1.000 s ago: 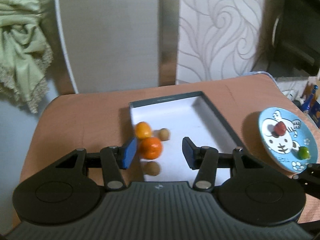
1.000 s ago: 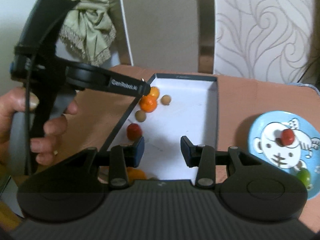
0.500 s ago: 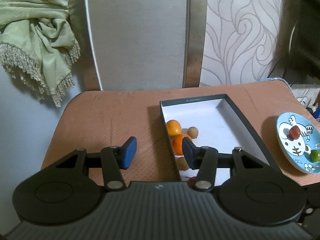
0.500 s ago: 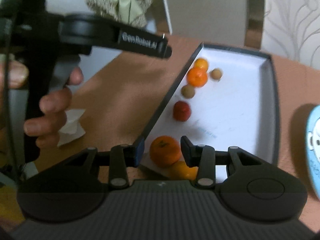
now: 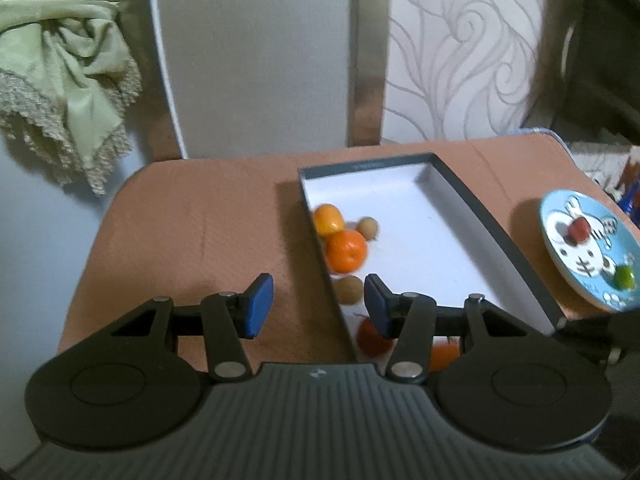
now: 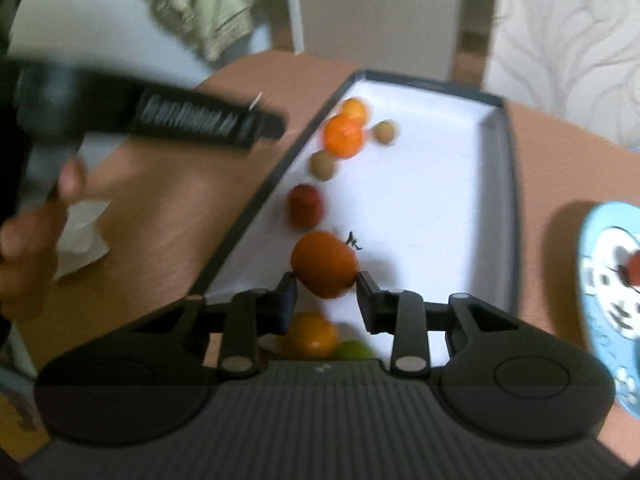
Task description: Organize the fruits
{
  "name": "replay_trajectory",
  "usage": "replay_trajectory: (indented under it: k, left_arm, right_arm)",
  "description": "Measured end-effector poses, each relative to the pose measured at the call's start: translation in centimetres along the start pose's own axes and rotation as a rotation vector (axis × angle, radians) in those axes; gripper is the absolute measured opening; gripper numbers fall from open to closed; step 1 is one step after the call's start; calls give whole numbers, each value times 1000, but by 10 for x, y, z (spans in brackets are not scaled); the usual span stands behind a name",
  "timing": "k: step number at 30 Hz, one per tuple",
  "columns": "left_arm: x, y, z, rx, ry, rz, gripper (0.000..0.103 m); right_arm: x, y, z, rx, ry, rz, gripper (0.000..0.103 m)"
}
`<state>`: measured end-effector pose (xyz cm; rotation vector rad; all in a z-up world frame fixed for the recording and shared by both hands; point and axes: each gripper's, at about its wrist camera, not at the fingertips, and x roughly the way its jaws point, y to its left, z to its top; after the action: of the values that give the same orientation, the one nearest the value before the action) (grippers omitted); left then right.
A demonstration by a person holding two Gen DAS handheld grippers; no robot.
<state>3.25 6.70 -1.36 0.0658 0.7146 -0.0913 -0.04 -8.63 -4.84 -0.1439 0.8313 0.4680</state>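
Observation:
A dark-rimmed white tray [image 6: 248,216] holds several fruits. My right gripper [image 6: 327,292] is at its near end, jaws closing, with both pads against the near sides of an orange [image 6: 324,264]. Beyond the orange lie a red fruit [image 6: 305,205], a brown fruit [image 6: 323,165] and another orange [image 6: 343,136]. Under the fingers sit an orange [image 6: 312,334] and a green fruit [image 6: 354,350]. My left gripper [image 5: 318,304] is open and holds nothing. It straddles the tray's left rim [image 5: 320,240], its right finger beside a brown fruit [image 5: 347,289].
A blue cartoon plate [image 5: 560,258] right of the tray carries a red fruit [image 5: 578,229] and a green fruit [image 5: 625,278]. A hand [image 6: 24,260] holds the left gripper above a crumpled tissue [image 6: 82,232]. Green cloth [image 5: 60,60] hangs behind the table's far left.
My right gripper came down to the tray's near end and its jaws narrowed onto the orange. My left gripper shifted left from over the fruits to the tray's left rim.

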Motion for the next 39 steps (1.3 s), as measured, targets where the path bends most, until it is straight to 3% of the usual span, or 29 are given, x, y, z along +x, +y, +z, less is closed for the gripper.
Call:
replay_trajectory:
  k: [2,11,16,20,25,33,39]
  left_arm:
    - [2,-8,-5,18,6,-18,56]
    - [22,-28,-22,65,55,-43,53]
    - [29,-28,-26,66,79,-52,53]
    - [29,-28,-27,73,79,-53,53]
    - [34,-28,-27,77,91,-48,53]
    - [39,-31,-27,90,97,-56,53]
    - [50,-30,-27,81,128,-57,53]
  right_arm:
    - [-8,-8,-3,26,-38,-51,28]
    - [-20,-29,-14,72,-97,-100,24]
    - [-15,-30,-12,90,-97,-91,27]
    - [-6,-24,-7,64,-68,-84,45]
    - [10,-17,-9,15,-17,-79,44]
    - [-8,-34,-12,93,-105,-118,40]
    - [-34,-35,-10,125,-154,-95,40]
